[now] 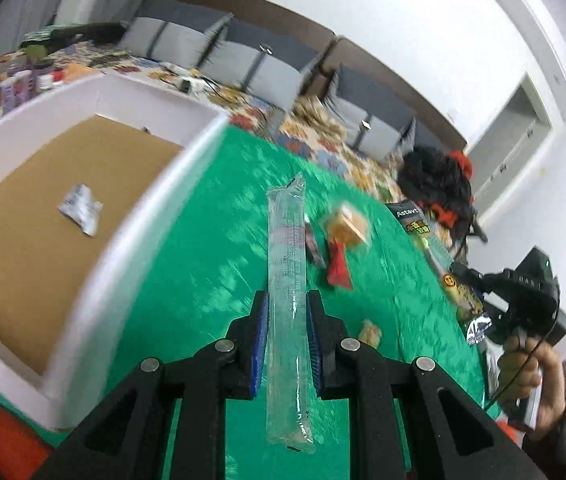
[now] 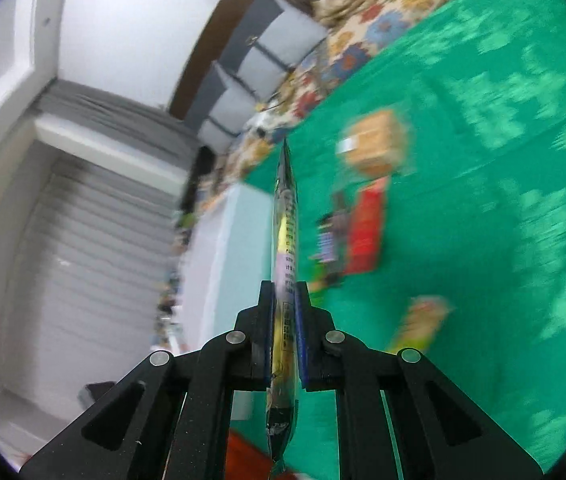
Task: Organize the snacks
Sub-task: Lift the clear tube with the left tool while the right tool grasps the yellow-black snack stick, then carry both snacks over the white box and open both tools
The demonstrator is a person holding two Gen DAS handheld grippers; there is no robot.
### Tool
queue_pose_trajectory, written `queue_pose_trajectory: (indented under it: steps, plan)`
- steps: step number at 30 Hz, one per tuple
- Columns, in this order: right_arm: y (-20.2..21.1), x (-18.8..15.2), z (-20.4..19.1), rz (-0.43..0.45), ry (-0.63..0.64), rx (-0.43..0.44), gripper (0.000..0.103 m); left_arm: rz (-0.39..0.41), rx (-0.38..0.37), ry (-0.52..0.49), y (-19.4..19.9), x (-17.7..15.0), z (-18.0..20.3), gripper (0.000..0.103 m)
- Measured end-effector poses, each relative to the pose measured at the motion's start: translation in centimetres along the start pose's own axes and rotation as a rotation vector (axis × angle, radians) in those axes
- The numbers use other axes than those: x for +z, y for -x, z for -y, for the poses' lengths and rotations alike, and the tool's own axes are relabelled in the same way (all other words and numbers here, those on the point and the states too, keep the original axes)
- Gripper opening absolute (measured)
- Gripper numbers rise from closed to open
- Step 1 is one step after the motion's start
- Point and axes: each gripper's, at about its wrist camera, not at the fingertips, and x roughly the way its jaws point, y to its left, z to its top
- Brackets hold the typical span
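My left gripper [image 1: 287, 300] is shut on a long clear plastic snack tube [image 1: 286, 264], held above the green cloth [image 1: 203, 264]. To its left stands a white box [image 1: 139, 232] with a brown floor and a small silver packet [image 1: 81, 209] inside. My right gripper [image 2: 284, 288] is shut on a flat black and yellow snack packet [image 2: 286, 216], seen edge on. The right gripper also shows in the left wrist view [image 1: 523, 304], at the table's right side, holding that packet [image 1: 469, 300]. Loose snacks lie on the cloth: a tan wrapped cake [image 1: 347, 225], a red packet [image 1: 339, 266].
A small tan snack [image 1: 371, 333] lies near the left fingers. A black snack bag [image 1: 413, 218] and a black and red bundle [image 1: 441, 184] sit at the table's far right. A patterned cloth with bottles [image 1: 19, 84] lies beyond the box. The white box [image 2: 219, 256] also shows in the right wrist view.
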Motion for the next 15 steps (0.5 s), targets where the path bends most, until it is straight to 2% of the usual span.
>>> queue_pose_trajectory:
  steps: [2,4,7,10,12,13,14,15]
  plan:
    - [-1.5,-0.7,-1.8,-0.017,-0.010,0.066,0.010,0.032,0.028,0.014,1.5,1.4,-1.6,0.018]
    - [-4.6,-1.0,-5.5,-0.056,0.004,0.141,0.010,0.071,0.094,0.006,3.3,3.2,-3.8,0.018]
    - [-9.7,-2.1,-11.2,-0.126,0.060,0.202,0.010,0.093,0.203,0.007,4.7,5.7,-7.4,0.018]
    - [-14.8,-4.2,-16.5,-0.182,0.139,0.222,0.010,0.107,0.320,-0.018,5.2,7.7,-10.5,0.018]
    - [-18.8,-5.6,-19.1,-0.224,0.170,0.240,0.019,0.092,0.416,-0.044,4.8,8.7,-12.6,0.019]
    - [-20.3,-6.1,-19.6,-0.251,0.168,0.250,0.026,0.086,0.461,-0.044,4.5,9.1,-13.6,0.029]
    - [-22.0,-6.9,-20.1,-0.291,0.154,0.256,0.050,0.078,0.500,-0.030,4.3,9.3,-14.9,0.057]
    - [-23.0,-7.6,-20.2,-0.314,0.142,0.248,0.060,0.081,0.529,-0.006,4.4,9.2,-16.0,0.073]
